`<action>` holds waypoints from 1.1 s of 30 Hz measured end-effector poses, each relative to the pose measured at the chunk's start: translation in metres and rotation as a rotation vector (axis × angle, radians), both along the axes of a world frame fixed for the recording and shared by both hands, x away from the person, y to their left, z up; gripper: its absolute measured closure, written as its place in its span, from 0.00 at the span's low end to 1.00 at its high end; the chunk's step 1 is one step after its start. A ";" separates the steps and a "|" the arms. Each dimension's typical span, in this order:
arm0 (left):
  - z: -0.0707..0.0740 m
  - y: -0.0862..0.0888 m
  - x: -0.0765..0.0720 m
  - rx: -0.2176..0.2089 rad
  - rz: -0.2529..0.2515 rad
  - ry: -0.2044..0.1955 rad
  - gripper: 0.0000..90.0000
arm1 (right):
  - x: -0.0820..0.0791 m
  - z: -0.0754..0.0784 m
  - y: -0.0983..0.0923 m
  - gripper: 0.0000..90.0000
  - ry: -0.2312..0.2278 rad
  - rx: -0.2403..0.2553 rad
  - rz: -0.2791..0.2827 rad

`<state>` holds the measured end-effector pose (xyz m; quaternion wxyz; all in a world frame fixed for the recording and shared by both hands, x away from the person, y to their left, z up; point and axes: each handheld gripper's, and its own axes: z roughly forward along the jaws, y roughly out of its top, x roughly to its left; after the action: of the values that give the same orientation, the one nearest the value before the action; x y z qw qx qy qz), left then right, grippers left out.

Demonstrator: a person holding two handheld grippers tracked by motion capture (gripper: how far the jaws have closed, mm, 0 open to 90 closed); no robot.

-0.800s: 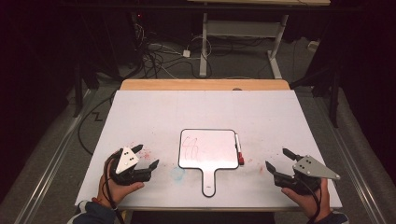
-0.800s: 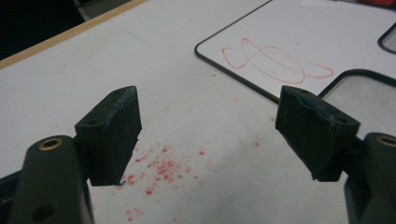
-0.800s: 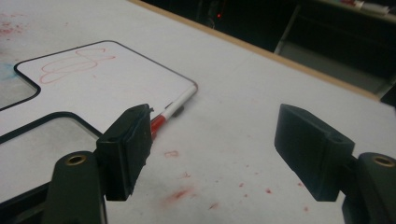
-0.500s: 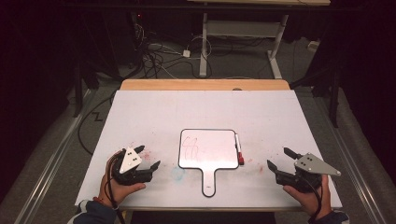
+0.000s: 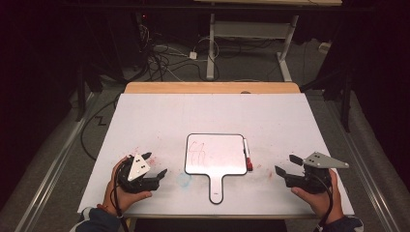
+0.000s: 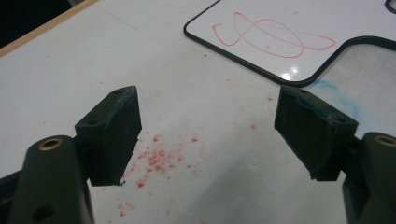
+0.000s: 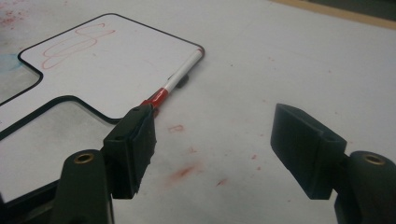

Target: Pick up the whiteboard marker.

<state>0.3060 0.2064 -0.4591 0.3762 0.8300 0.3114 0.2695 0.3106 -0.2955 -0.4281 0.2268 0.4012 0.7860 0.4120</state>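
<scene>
A small whiteboard (image 5: 215,154) with a handle lies at the middle of the white table, red scribble on it. A red-capped marker (image 5: 247,155) rests along its right edge. My left gripper (image 5: 155,170) hovers left of the board, open, nothing between its jaws. In the left gripper view the left gripper (image 6: 208,98) faces the whiteboard (image 6: 280,23) over red specks. My right gripper (image 5: 286,164) stands open to the right of the board. The right gripper view has the right gripper (image 7: 212,112) open and empty, the marker (image 7: 180,79) just beyond its left jaw.
The white table cover (image 5: 193,116) carries red stains and a faint blue smear (image 5: 183,180) near the board's handle. A wooden strip (image 5: 212,87) marks the far edge. Cables and a desk frame (image 5: 251,29) lie on the dark floor beyond.
</scene>
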 end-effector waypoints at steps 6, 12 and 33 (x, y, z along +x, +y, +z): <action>-0.001 0.000 -0.001 0.005 0.004 0.000 0.24 | 0.013 0.002 0.010 0.38 0.049 -0.008 0.023; -0.002 0.000 -0.002 0.016 0.007 -0.005 0.24 | 0.041 0.005 0.031 0.42 0.138 -0.016 0.065; -0.005 0.000 -0.003 0.039 0.007 0.006 0.24 | 0.093 -0.023 0.075 0.61 0.434 -0.008 0.099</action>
<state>0.3026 0.2068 -0.4639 0.3582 0.8369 0.3098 0.2743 0.4035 -0.2209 -0.4516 0.0337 0.4406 0.8366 0.3236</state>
